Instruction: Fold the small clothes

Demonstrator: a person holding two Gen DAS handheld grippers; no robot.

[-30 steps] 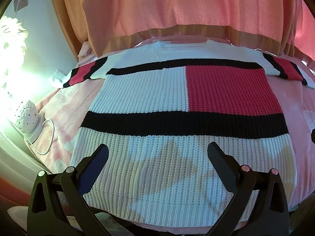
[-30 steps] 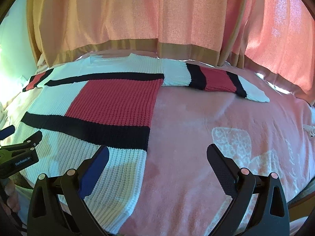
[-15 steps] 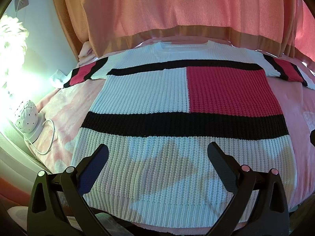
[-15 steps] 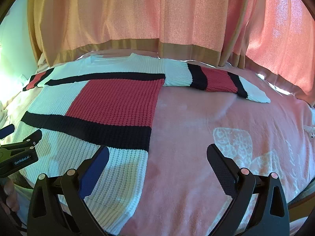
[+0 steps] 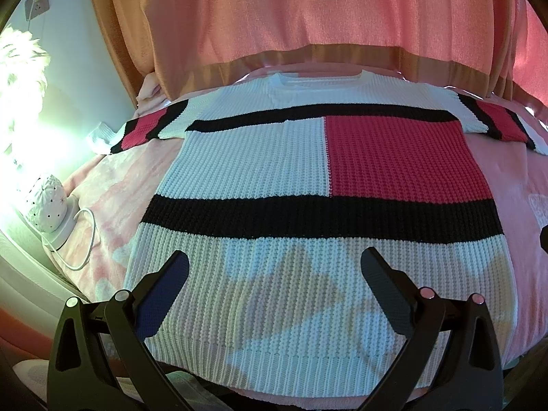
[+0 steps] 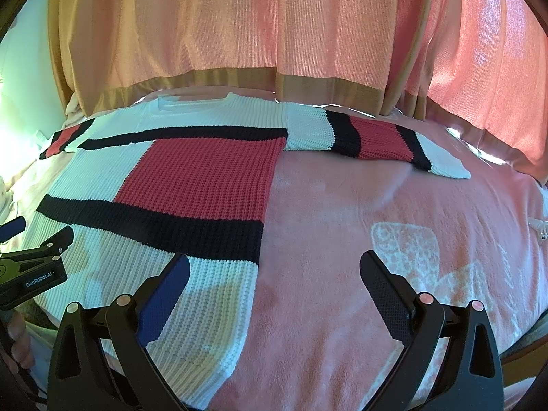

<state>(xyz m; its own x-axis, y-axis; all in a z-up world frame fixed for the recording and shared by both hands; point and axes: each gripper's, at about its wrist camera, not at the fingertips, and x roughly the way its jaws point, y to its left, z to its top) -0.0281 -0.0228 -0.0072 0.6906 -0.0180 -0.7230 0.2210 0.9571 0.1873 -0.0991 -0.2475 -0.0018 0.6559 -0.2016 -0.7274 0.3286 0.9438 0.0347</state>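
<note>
A knit sweater point(image 5: 260, 171) in white, black and red blocks lies flat, front up, on a pink blanket point(image 6: 342, 226), both sleeves spread out. It also shows in the right wrist view point(image 6: 191, 185), with its right sleeve point(image 6: 373, 137) stretched sideways. My left gripper point(image 5: 274, 267) is open and empty, hovering above the sweater's white hem band. My right gripper point(image 6: 274, 270) is open and empty above the hem's right corner and the blanket. The left gripper shows at the left edge of the right wrist view point(image 6: 27, 239).
Pink and tan curtains point(image 5: 308, 17) hang behind the bed. A white dotted lamp point(image 5: 48, 202) with a cable sits at the left bed edge beside a bright light. A wall socket point(image 5: 37, 5) is up left. The bed's near edge runs just under both grippers.
Both grippers have crept slightly forward over the sweater; the sweater has not moved and both stay open.
</note>
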